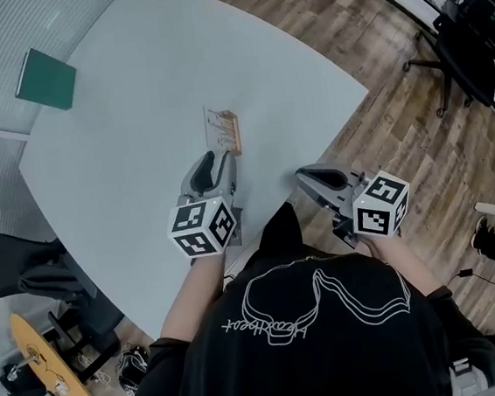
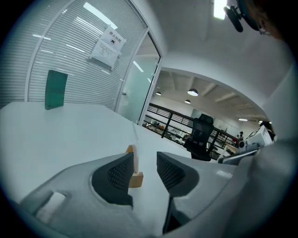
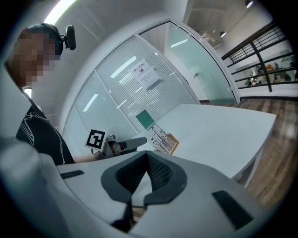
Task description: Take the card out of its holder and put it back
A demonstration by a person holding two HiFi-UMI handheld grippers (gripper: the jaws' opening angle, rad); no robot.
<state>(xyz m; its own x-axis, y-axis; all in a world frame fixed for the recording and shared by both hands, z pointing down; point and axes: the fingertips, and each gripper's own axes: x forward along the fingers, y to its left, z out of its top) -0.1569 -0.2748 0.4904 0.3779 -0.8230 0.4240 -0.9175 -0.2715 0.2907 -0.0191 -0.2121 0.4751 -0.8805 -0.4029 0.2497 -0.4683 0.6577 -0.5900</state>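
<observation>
Left gripper (image 2: pixel 145 168) jaws stand apart at the card (image 2: pixel 135 155) upright in its wooden holder (image 2: pixel 136 179); right gripper (image 3: pixel 146 162) is closed, empty.

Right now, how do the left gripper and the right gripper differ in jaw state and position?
The left gripper has its jaws apart; the right gripper has them together, nothing between. The left gripper is over the table, right at the card in its holder; the right gripper hangs at the table's near edge, away from the card. Both grip nothing.
</observation>
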